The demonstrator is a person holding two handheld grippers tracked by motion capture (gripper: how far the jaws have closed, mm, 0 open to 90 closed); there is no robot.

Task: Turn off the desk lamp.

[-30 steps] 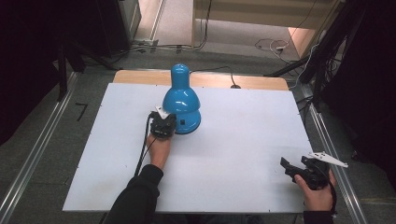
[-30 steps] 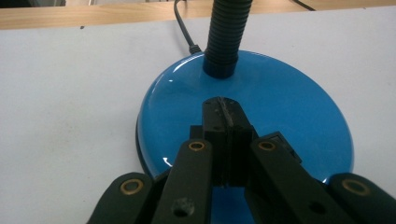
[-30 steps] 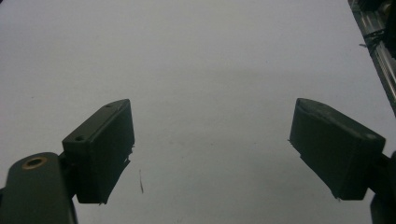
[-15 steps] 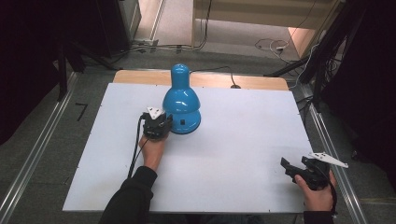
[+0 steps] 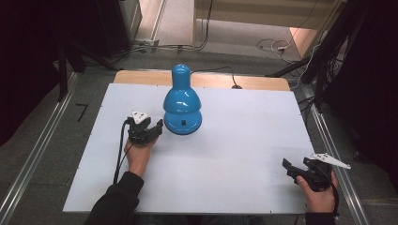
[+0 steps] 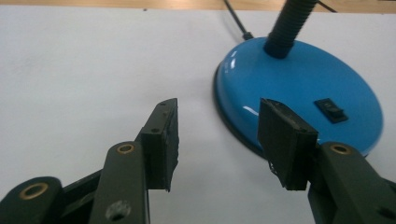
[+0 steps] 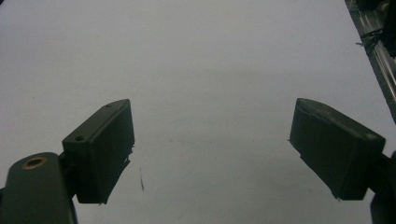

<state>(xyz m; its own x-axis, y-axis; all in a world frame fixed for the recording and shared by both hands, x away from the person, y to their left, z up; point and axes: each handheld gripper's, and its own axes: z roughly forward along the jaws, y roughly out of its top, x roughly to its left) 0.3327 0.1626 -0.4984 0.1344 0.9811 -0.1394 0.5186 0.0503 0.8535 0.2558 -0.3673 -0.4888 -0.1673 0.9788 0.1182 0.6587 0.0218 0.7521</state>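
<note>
A white desk (image 5: pixel 234 154) stands in a dim room, with cables and metal rails on the floor around it and a strip of bare wood along its far edge. The blue lamp (image 5: pixel 182 104) stands upright at the far middle of the desk, its round base resting flat and its shade bowed over above. A small black switch (image 6: pixel 330 108) sits on top of the base, and a ribbed black neck (image 6: pixel 289 22) rises from the base centre.

The left hand-held gripper (image 5: pixel 151 131) now lies just beside the near left edge of the base, apart from it; a second ago it was against the base, so it has drawn back toward the person. Its jaws stand moderately apart with nothing between them. In the left gripper view one fingertip (image 6: pixel 286 137) overlaps the base rim, yet no contact is evident. The retreat suggests that a touch on the lamp is finished, or that a fresh approach is being lined up.

The right hand-held gripper (image 5: pixel 300 169) rests at the near right corner, well apart from the lamp and unchanged, its jaws wide apart and empty.

The shade hides most of the neck from above. The switch position is too small to read, and whether the lamp is lit cannot be told. The cord (image 6: pixel 236 18) runs off the far edge.
</note>
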